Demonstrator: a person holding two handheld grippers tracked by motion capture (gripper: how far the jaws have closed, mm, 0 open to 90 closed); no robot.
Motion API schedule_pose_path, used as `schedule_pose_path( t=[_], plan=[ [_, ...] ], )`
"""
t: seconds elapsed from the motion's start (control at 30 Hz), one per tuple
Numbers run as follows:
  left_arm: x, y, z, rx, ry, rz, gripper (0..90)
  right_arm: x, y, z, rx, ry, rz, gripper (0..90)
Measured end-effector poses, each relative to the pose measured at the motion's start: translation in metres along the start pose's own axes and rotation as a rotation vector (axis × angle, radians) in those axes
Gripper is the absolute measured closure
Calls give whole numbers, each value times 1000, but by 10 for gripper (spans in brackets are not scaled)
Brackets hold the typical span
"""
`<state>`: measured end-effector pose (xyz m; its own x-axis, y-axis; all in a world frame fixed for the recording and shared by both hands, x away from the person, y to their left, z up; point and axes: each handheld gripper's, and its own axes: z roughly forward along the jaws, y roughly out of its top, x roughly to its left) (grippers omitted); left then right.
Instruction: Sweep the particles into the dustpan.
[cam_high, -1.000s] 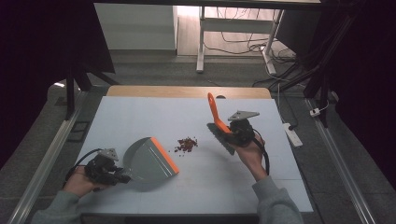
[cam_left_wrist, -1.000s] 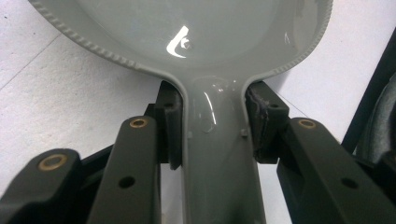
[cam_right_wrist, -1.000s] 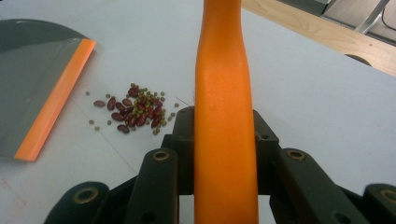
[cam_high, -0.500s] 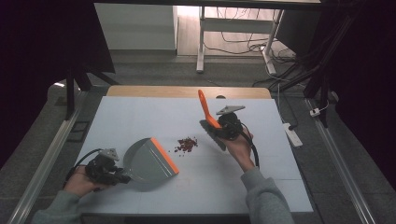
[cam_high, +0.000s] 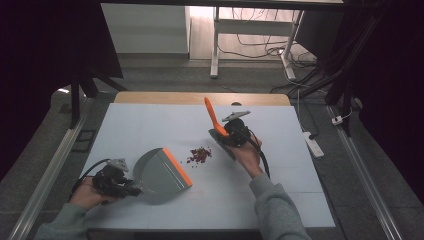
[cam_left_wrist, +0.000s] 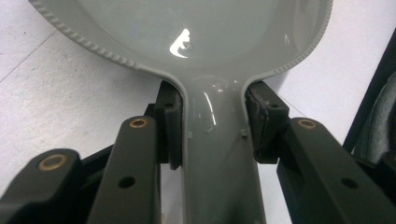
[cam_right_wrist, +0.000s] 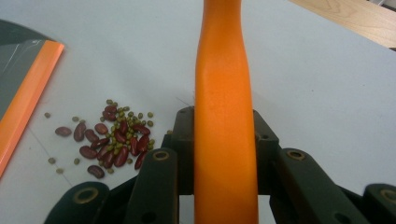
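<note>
A grey dustpan with an orange front lip lies on the white table, its lip facing a small pile of red beans and green seeds. My left gripper is shut on the dustpan's grey handle at the near left. My right gripper is shut on the orange handle of a brush, held just right of the pile. In the right gripper view the beans lie left of the handle, with the dustpan's orange lip at the far left.
The white table has a wooden far edge. A power strip lies on the floor right of the table. A desk frame and cables stand beyond the far edge.
My right gripper has carried the brush leftward and slightly nearer, closer to the bean pile. The left gripper and dustpan have stayed put.
</note>
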<state>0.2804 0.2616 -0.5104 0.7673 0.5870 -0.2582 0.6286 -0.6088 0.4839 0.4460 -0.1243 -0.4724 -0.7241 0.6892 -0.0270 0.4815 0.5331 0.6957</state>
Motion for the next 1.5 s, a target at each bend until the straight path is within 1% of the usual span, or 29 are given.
schedule_pose_path(
  t=[0.1,0.17,0.27,0.37,0.67,0.93,1.1,1.27,1.5],
  plan=[
    [0,0,0,-1,-3,1,616,1,3,5,7,-3,-5,706],
    [0,1,1,2,-5,3,617,3,5,8,22,-12,-20,706],
    [0,1,2,2,-10,0,617,3,8,13,28,-8,-16,707],
    [1,2,2,1,-12,-2,617,4,10,18,41,-9,-23,707],
    [2,3,3,5,-19,-2,617,12,15,28,63,-15,-47,707],
    [3,4,4,5,-24,-3,617,15,18,35,85,-22,-64,708],
    [2,5,5,7,-25,-2,617,16,20,40,98,-19,-59,708],
    [3,6,6,8,-31,-5,617,18,23,43,111,-23,-66,708],
    [3,6,6,9,-34,-7,617,19,25,44,122,-12,-61,708]
  ],
)
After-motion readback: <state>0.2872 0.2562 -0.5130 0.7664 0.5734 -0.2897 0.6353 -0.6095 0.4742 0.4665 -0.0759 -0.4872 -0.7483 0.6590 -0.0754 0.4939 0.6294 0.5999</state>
